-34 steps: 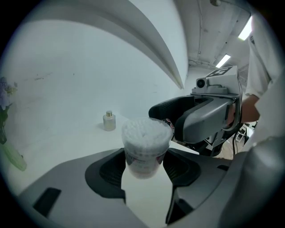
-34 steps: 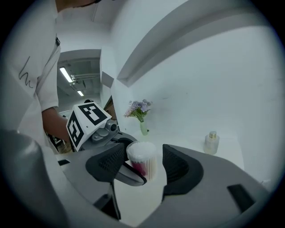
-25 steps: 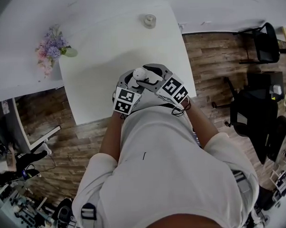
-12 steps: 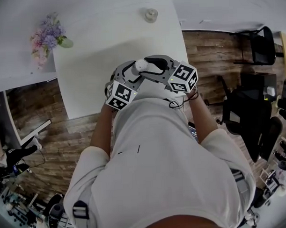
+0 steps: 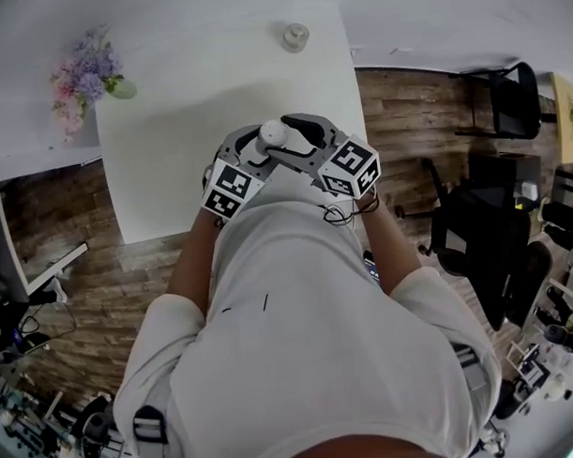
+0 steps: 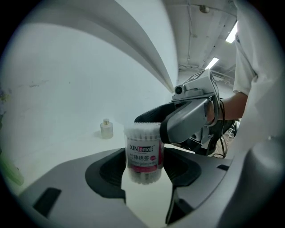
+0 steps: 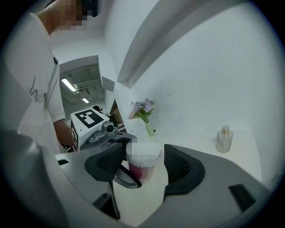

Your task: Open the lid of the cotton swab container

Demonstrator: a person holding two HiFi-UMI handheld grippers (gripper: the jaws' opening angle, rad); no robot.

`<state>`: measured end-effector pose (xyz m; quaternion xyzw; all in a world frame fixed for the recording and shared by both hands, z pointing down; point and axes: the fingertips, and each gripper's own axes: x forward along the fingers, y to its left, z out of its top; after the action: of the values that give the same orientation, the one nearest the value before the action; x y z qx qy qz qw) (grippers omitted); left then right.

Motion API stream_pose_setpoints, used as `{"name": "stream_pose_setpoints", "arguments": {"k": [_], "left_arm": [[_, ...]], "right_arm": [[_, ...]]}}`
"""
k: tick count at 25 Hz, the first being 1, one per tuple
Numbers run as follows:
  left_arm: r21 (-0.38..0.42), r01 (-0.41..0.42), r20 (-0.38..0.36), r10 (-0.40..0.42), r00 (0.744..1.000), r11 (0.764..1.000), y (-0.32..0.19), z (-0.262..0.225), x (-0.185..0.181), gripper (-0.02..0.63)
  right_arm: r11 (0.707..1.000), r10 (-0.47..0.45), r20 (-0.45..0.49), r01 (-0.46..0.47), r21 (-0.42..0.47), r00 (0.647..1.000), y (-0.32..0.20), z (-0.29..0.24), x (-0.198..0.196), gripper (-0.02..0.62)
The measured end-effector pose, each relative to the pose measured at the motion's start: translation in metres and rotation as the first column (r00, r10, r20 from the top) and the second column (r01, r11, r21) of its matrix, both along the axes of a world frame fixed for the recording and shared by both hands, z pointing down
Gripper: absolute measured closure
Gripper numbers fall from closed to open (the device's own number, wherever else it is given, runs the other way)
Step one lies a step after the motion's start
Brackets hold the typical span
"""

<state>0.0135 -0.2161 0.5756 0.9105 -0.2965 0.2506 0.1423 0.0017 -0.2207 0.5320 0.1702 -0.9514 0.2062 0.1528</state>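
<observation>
The cotton swab container is a clear round tub with a pink label and a white lid. It is over the white table, near its front edge. My left gripper is shut on the tub's body, a pad on each side. My right gripper comes in from the opposite side at lid height. Its jaws have just been opening and stand open, with the lid between them and a thin gap at each pad. One right finger crosses the tub's top in the left gripper view.
A small glass bottle stands at the table's far edge. A vase of purple and pink flowers is at the far left. Black chairs stand on the wooden floor to the right.
Both grippers stay at the container near the table's front edge. The right gripper's marker cube has rolled a little. The head camera has shifted slightly.
</observation>
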Motion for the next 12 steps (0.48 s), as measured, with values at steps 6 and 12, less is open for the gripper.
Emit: {"name": "stream_pose_setpoints", "arguments": {"k": [6, 12], "left_arm": [[0.009, 0.001, 0.049, -0.001, 0.999, 1.000, 0.003, 0.011, -0.002, 0.336], [0.025, -0.014, 0.072, 0.012, 0.997, 1.000, 0.005, 0.014, -0.003, 0.336]], "right_arm": [[0.998, 0.050, -0.025, -0.050, -0.034, 0.998, 0.000, 0.011, 0.000, 0.348], [0.998, 0.036, -0.036, -0.038, -0.046, 0.999, 0.003, 0.014, -0.002, 0.353]]}}
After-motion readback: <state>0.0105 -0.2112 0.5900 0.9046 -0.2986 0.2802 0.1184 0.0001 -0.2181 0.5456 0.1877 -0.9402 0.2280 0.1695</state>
